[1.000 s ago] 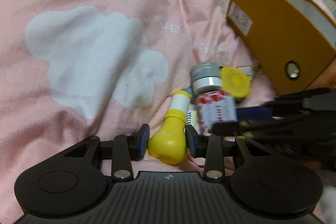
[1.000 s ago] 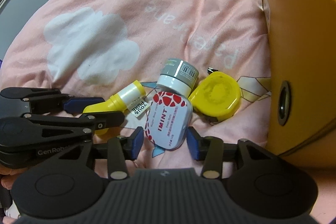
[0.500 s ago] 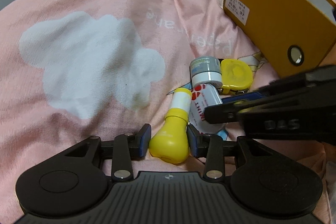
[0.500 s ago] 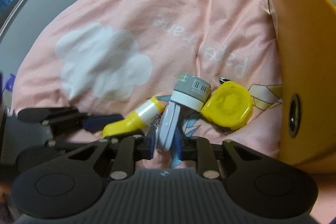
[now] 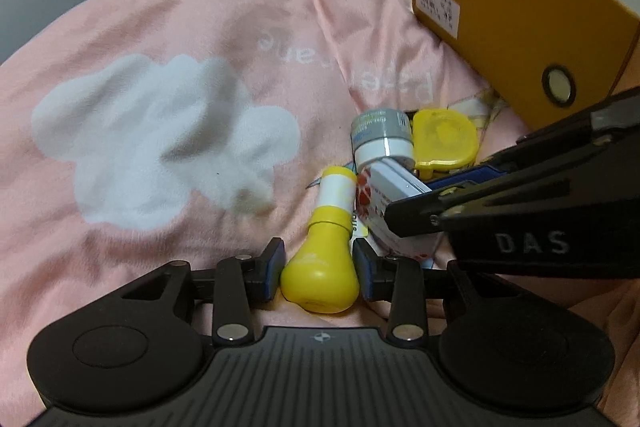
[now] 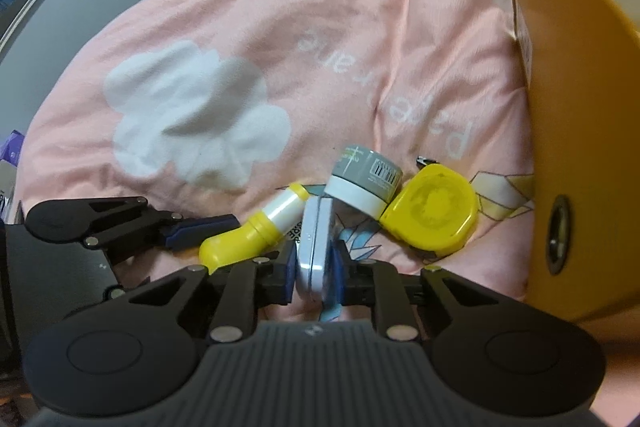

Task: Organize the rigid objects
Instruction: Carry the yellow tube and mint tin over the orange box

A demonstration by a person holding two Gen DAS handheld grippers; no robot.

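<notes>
- Left tool [image 5: 319,264]: clenched on the bulb end of the yellow bulb-shaped plastic bottle [image 5: 322,264], lying at 6 o'clock of the cluster on the pink cloud-print bedspread [image 5: 168,75]. Judged light, stiff, slick; the neck would give a surer hold. Tool pitched steeply down.
- Right tool [image 6: 314,271]: clamped on the flat faces of the white red-printed mint tin [image 6: 315,241], stood on edge. Likely light, rigid, smooth. Points down towards 12 o'clock.
- Yellow card file box [image 6: 580,107] stands at 3 o'clock.
</notes>
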